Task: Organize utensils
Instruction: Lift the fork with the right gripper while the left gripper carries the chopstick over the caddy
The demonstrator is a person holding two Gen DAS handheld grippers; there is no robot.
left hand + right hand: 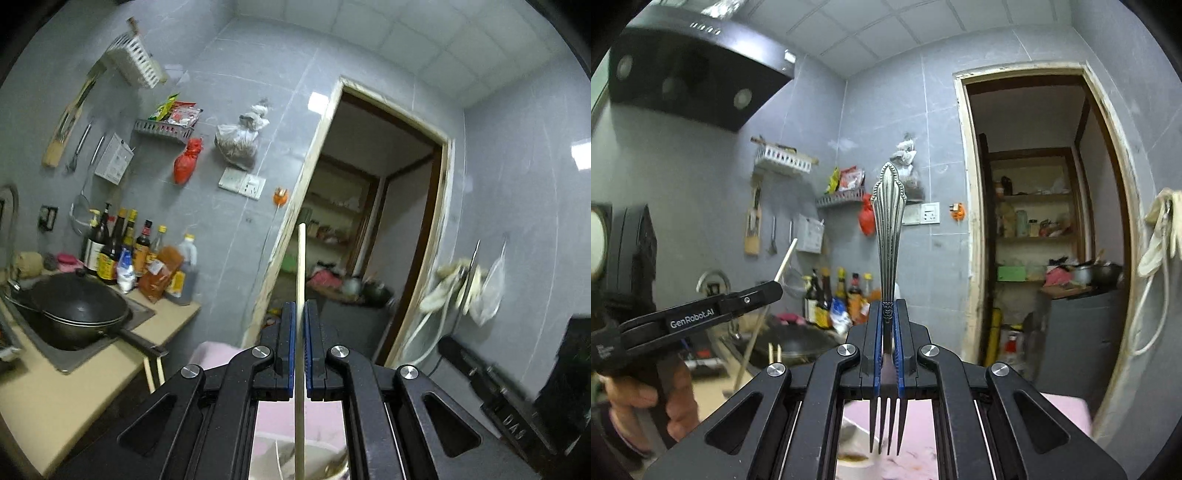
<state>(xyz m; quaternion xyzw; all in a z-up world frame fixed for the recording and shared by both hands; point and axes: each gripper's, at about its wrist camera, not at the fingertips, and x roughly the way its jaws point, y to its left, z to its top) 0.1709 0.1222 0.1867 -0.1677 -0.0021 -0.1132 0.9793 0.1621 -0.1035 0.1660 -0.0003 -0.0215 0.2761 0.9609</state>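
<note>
Left wrist view: left gripper [300,321] clamped nearly closed on a pale chopstick [300,280], tip toward 12 o'clock, lower end down past 6. White wall rack [135,62] at 10 o'clock, wok [74,310] at 8.

Right wrist view: right gripper [889,321] pinched tight on an ornate fork [888,229], handle up at 12, tines at 6. Left gripper at 9 o'clock, chopstick raised.

Likely mid-carry, both utensils lifted. Next, probably: swing toward a holder, lower each in, then release.
</note>
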